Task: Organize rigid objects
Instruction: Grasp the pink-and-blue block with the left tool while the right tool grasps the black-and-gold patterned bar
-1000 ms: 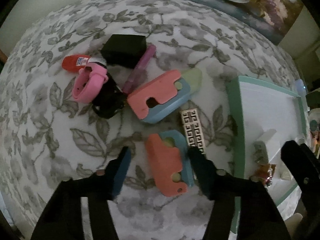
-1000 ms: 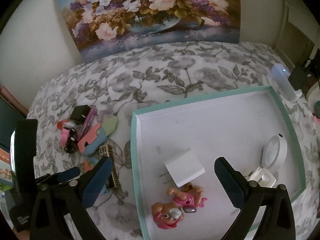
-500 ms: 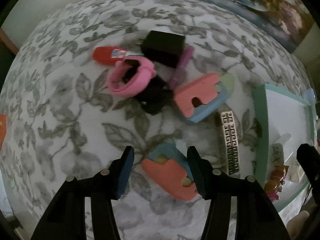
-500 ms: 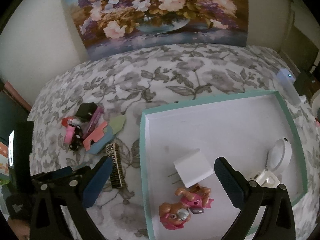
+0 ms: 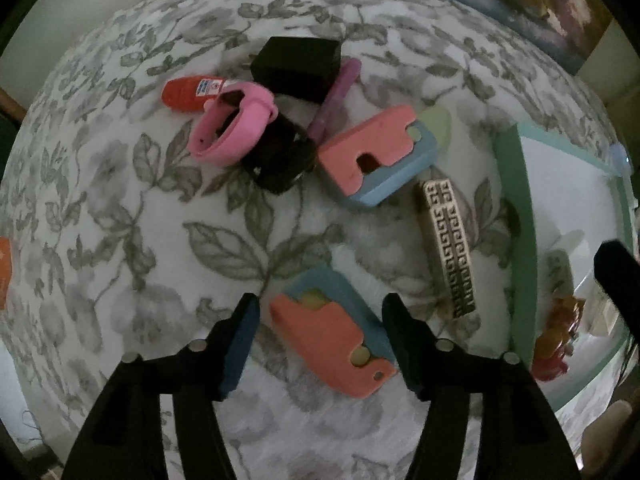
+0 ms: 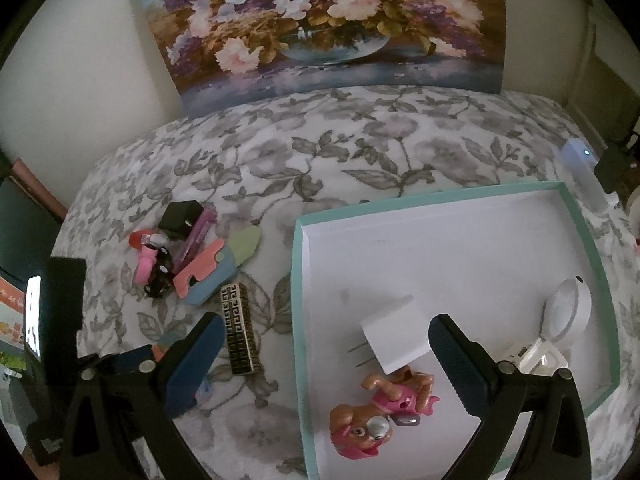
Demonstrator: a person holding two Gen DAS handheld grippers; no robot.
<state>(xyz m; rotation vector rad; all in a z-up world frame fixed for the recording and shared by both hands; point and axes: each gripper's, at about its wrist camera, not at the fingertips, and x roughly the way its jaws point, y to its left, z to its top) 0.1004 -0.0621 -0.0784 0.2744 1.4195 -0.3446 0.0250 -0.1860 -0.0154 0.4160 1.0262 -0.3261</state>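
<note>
While the left gripper (image 5: pixel 320 316) points straight down over the flowery bed cover (image 5: pixel 120 216), its jaws have just been opening, and now they stand one on each side of the near pink-and-blue toy (image 5: pixel 332 340) without pressing on it. So the step looks like picking this toy up. Next, I think, the jaws must go a bit lower and squeeze the toy's two long sides, then carry it to the green-edged tray (image 6: pixel 298 280), which sits toward the right side of the bed. The toy lies a little crooked between the jaws, so the squeeze may turn it. The right gripper (image 6: pixel 324 344) hangs wide open with nothing in it, its left finger over the bed cover and its right finger over the near part of the tray. Now the counting. On the bed cover I see two pink-and-blue toys; the far pink-and-blue toy (image 5: pixel 376 152) has a pale green tip. There is one patterned bar (image 5: pixel 448 248) close to the tray's left edge, one black plug block (image 5: pixel 298 66), one purple stick (image 5: pixel 336 100), one red tube (image 5: pixel 184 92), one pink band (image 5: pixel 232 124) and one small black thing (image 5: pixel 280 160) I cannot name. In the tray I count one white plug (image 6: pixel 394 344), one toy puppy (image 6: pixel 376 420), one round white thing (image 6: pixel 568 308) and one small white clip-like piece (image 6: pixel 536 356) beside it.
</note>
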